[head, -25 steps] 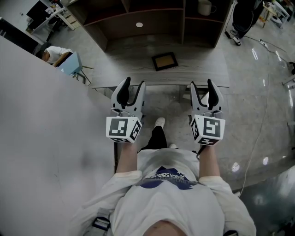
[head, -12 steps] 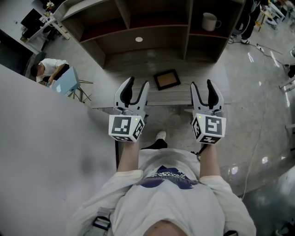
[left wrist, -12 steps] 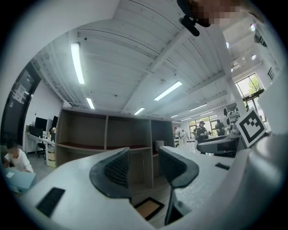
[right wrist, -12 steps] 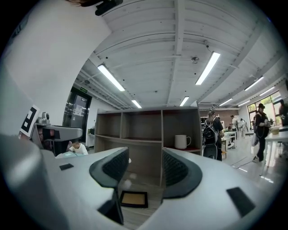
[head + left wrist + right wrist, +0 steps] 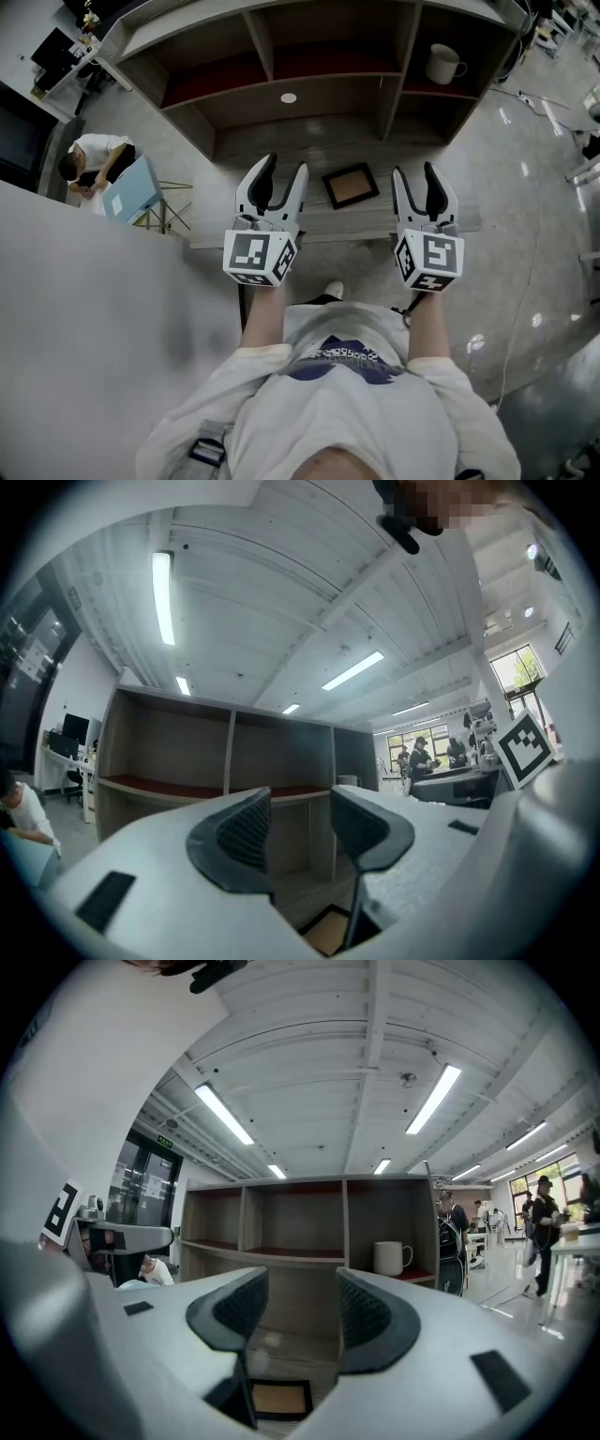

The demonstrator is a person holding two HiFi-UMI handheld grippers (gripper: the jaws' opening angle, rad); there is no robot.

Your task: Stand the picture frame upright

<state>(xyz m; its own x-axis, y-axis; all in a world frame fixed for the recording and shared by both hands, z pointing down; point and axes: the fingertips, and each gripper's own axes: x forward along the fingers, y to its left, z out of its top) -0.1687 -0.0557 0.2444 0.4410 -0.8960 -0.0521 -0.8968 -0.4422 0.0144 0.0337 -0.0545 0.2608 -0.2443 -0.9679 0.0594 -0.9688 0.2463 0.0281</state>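
Shelf: a big wooden shelf (image 5: 267, 42) fills the top of the head view, split into open boxes.
Mug: a white mug (image 5: 443, 64) stands alone in the upper right box.
White dot: a small round white thing (image 5: 288, 97) lies in the middle box; I cannot tell what it is.
Picture frame: the picture frame (image 5: 351, 185) is dark with a tan middle. It lies flat on the table (image 5: 281, 141) in the middle of the view, between the two grippers, touching neither.
Left gripper: the left gripper (image 5: 281, 169) has its jaws apart, with nothing between them.
Right gripper: the right gripper (image 5: 415, 172) has its jaws apart and holds nothing.
Writing: each gripper's cube shows black and white squares; the shirt print is too small to read.
Room: shiny grey floor (image 5: 525, 187); a person (image 5: 94, 155) sits bent over at the upper left.
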